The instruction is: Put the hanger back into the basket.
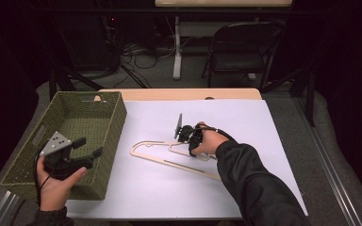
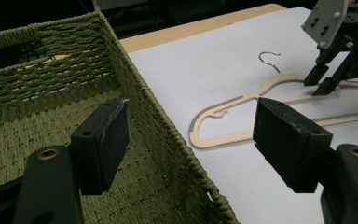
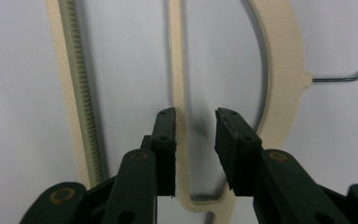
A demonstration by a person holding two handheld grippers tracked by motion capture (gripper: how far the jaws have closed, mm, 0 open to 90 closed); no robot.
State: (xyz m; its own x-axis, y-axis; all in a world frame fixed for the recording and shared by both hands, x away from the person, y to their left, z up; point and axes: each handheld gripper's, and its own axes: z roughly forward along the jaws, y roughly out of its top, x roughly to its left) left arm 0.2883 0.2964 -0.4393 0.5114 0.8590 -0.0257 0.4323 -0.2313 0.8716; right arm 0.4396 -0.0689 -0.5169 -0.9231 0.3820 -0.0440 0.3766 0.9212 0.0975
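A cream hanger (image 1: 179, 165) with a metal hook (image 2: 270, 58) lies flat on the white sheet (image 1: 226, 117). My right gripper (image 1: 185, 139) points down at it. In the right gripper view the jaws (image 3: 196, 140) stand open astride a thin bar of the hanger (image 3: 177, 70), which runs close to the left jaw; nothing is clamped. My left gripper (image 1: 88, 146) is held over the near right side of a green woven basket (image 1: 118, 127). It is wide open (image 2: 191, 135), one jaw over the basket's inside, the other over the sheet, with the basket rim (image 2: 135, 79) below the gap.
The basket looks empty in the part I see. A wooden table edge (image 1: 179, 94) shows beyond the sheet. A dark folding chair (image 1: 240, 47) and cables stand on the floor behind the table.
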